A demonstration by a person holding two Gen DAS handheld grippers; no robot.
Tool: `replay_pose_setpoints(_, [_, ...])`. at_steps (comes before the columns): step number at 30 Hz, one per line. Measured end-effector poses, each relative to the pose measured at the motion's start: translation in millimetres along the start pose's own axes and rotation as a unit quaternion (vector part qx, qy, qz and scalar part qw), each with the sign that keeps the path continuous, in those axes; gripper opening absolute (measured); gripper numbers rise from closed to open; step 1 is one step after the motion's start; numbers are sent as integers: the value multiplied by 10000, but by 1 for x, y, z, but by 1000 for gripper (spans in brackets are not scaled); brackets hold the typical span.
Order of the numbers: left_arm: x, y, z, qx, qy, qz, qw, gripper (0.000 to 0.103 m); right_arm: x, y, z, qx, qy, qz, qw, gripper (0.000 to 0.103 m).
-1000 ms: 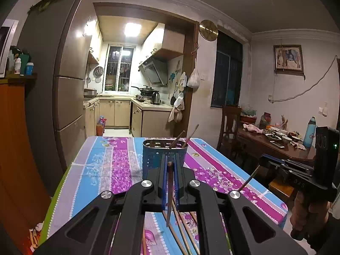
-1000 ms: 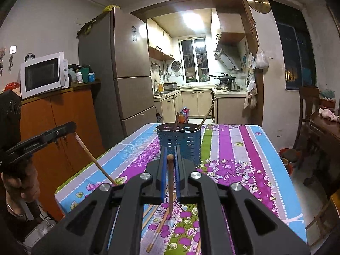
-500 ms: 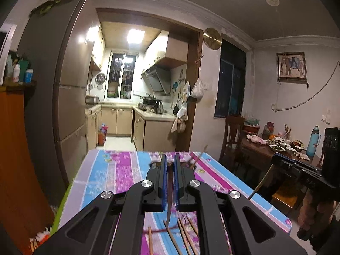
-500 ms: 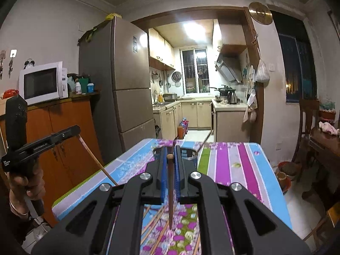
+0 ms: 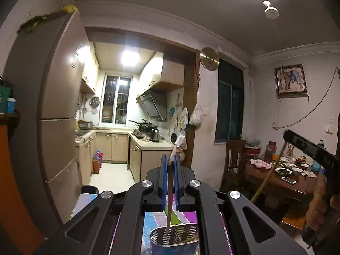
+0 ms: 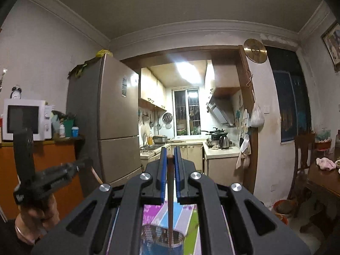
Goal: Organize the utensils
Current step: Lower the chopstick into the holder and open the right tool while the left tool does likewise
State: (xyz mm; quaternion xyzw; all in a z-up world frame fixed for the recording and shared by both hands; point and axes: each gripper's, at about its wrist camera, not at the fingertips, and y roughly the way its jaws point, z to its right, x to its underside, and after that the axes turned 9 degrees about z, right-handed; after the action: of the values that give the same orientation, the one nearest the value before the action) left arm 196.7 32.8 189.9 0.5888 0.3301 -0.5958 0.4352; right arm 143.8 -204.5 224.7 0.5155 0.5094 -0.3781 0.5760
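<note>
Both jaws clamped on chopsticks (image 5: 169, 193) (image 6: 170, 191), tips above perforated blue holder (image 6: 157, 237).

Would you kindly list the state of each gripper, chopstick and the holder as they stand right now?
Left gripper: shut on a chopstick.
Left brown wooden chopstick: hanging upright, tip above the holder's opening.
Right gripper: shut on a chopstick.
Right dark brown wooden chopstick: hanging upright, lower end over the holder.
Blue perforated utensil holder: upright on the striped tablecloth.
</note>
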Motion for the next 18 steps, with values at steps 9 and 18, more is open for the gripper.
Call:
replay_pose_setpoints(9, [68, 68, -17, 54, -36, -655, 9978, 7, 76, 81, 38, 93, 795, -652, 9947, 5])
replay_pose_setpoints(18, [143, 88, -39, -11, -232, -1154, 9930, 7, 168, 106, 57, 181, 1492, -1627, 9752, 5])
